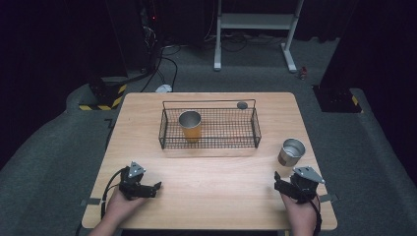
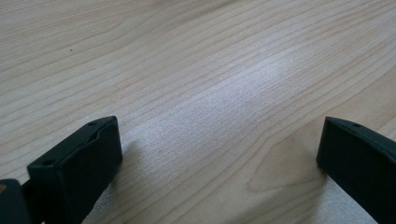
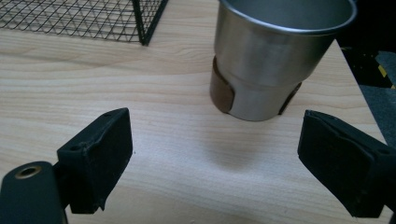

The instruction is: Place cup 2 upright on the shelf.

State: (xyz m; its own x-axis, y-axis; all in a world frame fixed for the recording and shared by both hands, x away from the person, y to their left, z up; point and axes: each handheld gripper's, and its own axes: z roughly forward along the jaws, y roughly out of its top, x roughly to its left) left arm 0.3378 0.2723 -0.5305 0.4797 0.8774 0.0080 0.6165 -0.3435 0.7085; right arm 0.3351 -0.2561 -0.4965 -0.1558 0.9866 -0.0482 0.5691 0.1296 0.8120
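Right claw lined up on steel cup, left claw idle near desk edge.

Desk (image 1: pixel 211 196) carries a black wire basket (image 1: pixel 209 129) as landmark; orange-sleeved metal cup (image 1: pixel 190 125) stands upright inside its left part, probably already placed, small dark round thing (image 1: pixel 242 104) at its back right rim. Steel cup (image 1: pixel 292 152) stands upright outside, right of and nearer than the basket, likely the next to go in. Right claw (image 1: pixel 279 184) sits just nearer than that cup, jaws wide and empty, facing it for a grasp (image 3: pixel 212 158). Left claw (image 1: pixel 156 188), nearer-left of the basket, jaws wide over bare wood, parked out of the way.
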